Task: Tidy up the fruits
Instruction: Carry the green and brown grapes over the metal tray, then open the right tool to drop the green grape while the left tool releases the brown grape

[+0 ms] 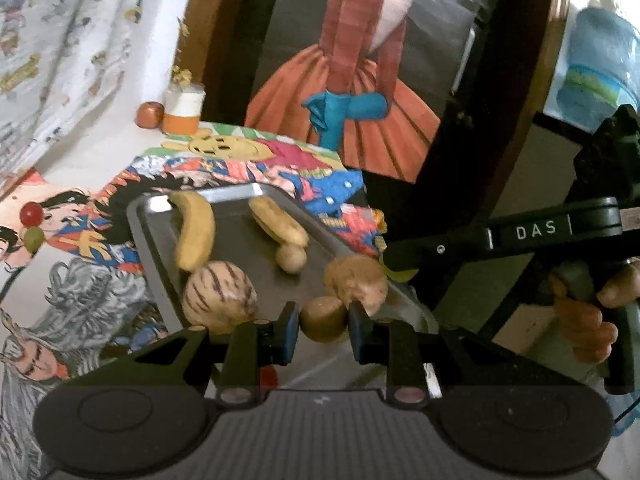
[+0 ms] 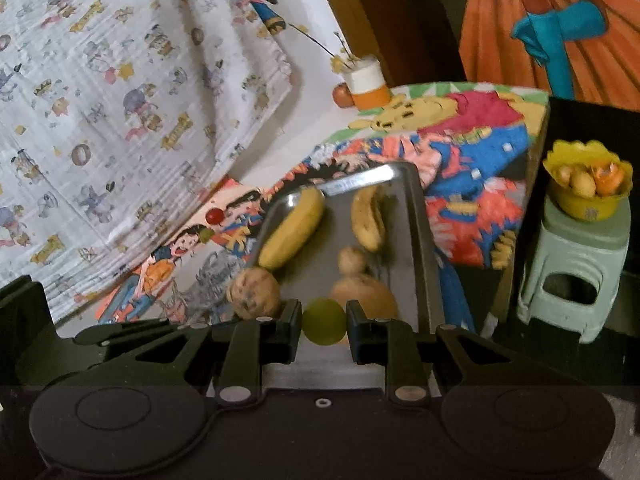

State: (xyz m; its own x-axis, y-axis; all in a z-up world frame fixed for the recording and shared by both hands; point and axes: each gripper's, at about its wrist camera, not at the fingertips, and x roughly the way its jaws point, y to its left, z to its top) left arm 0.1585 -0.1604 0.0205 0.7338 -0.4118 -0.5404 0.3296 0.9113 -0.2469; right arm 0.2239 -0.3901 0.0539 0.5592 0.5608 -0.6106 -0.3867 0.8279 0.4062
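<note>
left gripper [image 1: 323, 326]: tilted down over near end of metal tray [image 1: 160, 264], jaws clamped on a brown round fruit [image 1: 323, 319] | tray: bananas, striped melon [image 1: 220, 294] on cartoon-print cloth [image 1: 80, 248] | right gripper [image 2: 324, 322]: pitched down at tray's near edge, jaws pinching a green round fruit [image 2: 324, 321] | right hand [image 1: 588, 312]: fingers wrapped on handle

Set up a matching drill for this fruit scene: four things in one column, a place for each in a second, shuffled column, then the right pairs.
Things:
1. banana
2. green round fruit
3. yellow bowl of fruit
4. red cherry

Places:
A. on the pale green stool
B. between the fingers of the right tool
C. on the colourful cloth, left of the tray
D. lying in the metal tray

Pairs: 1-D, 2-B, 3-A, 4-C
</note>
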